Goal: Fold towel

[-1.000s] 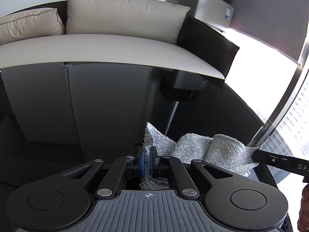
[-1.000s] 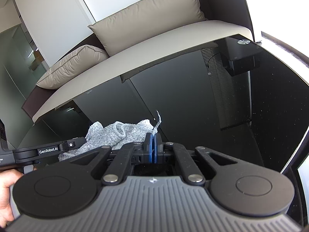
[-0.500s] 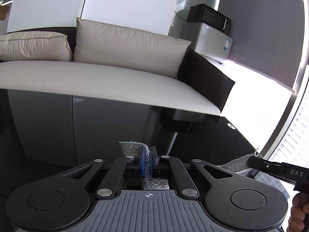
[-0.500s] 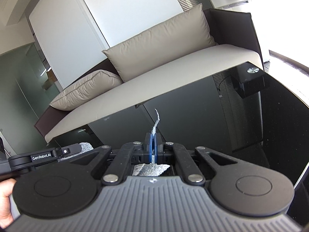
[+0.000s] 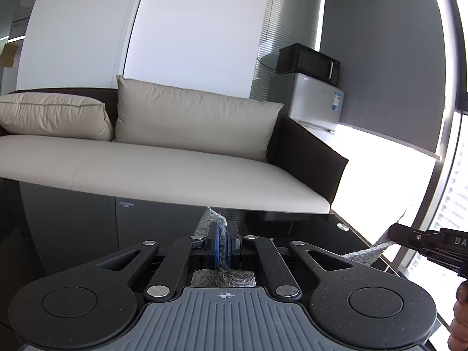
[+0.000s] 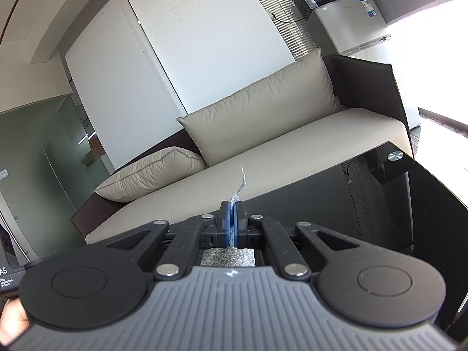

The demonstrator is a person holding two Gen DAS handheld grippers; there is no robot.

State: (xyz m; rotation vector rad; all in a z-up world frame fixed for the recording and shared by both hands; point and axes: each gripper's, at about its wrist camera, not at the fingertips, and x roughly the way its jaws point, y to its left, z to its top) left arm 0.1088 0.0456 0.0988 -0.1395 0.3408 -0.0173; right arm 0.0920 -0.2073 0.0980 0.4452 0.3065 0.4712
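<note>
Beige sofa (image 5: 163, 172) with two cushions fills the background; a glossy black table (image 6: 395, 204) lies below your grippers. A small fridge (image 5: 316, 99) with a microwave (image 5: 307, 61) on top stands beside the sofa. The grey towel (image 5: 365, 253) hangs stretched between your two grippers, off the table. Your left gripper (image 5: 223, 244) is clamped on one corner, pads nearly together. Your right gripper (image 6: 233, 225) pinches another corner, a wisp poking up past the tips.
</note>
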